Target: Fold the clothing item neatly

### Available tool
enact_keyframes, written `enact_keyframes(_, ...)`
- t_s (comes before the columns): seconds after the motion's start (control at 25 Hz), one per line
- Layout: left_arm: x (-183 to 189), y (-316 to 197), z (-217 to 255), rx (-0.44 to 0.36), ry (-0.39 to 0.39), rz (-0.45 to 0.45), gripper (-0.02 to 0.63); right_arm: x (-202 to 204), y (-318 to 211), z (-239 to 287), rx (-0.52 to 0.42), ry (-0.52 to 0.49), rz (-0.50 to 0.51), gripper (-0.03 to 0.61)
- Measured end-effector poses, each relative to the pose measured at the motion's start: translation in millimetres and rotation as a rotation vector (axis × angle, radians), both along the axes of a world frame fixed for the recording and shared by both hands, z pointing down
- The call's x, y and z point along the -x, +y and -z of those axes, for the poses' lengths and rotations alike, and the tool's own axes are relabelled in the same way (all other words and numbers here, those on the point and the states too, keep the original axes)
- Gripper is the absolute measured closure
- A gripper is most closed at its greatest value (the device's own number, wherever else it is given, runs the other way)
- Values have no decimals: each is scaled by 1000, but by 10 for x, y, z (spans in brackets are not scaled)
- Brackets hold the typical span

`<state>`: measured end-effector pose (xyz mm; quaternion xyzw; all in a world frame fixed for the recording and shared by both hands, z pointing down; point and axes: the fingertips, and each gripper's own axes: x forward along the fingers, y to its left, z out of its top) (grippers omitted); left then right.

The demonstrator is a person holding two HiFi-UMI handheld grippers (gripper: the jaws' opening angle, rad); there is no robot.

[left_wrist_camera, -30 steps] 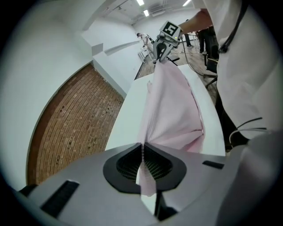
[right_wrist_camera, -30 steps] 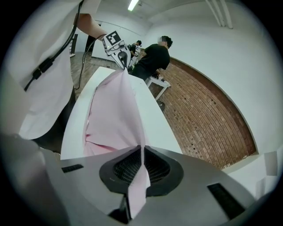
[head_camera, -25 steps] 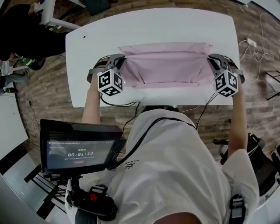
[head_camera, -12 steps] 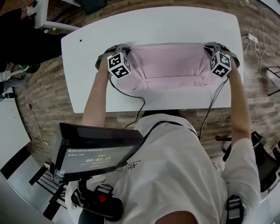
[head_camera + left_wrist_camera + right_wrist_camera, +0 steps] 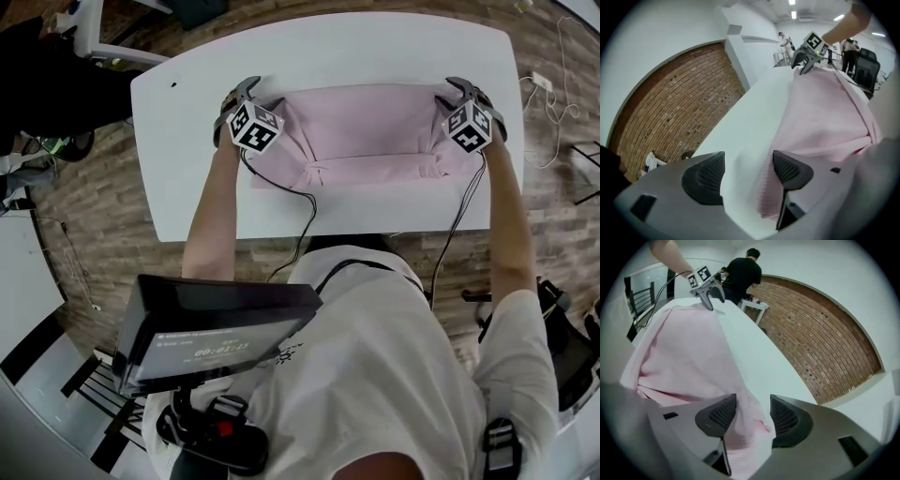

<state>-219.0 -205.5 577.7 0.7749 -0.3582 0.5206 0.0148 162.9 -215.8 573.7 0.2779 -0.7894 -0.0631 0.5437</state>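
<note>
Two grippers, one garment, one table. Item: a pale pink rectangular fabric garment (image 5: 370, 131), lying at the middle of the white rounded-corner table (image 5: 328, 47), doubled over on itself with a bunched fold along its 6 o'clock side. At the garment's 10 o'clock corner is the left gripper (image 5: 246, 94). Its jaws have just been opening and now stand wide, with the cloth's edge loose between them, beside one pad and unpinched. At the 2 o'clock corner is the right gripper (image 5: 461, 91). Its jaws have likewise just opened, with a slack cloth corner between them. A second ago both grippers were clamped on the cloth nearer the table's 6 o'clock edge. Both have since gone toward 12 o'clock, taking the cloth over.
</note>
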Motion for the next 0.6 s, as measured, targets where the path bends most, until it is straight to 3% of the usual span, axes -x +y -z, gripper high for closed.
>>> enact_keyframes(0.2,137,24,334,-82,110,98,302,-241,31,346,-67,-71,-103,367)
enact_keyframes(0.4,248,63,719,-133,303,238,302,-375,302,467,-103,-129,-179,368)
enact_keyframes(0.52,315,84,759,-127,343,279,304,-349,496,359,-71,-155,-198,368)
enact_keyframes(0.6,283,226,783,-120,336,279,375,-311,680,318,-49,-175,-203,370)
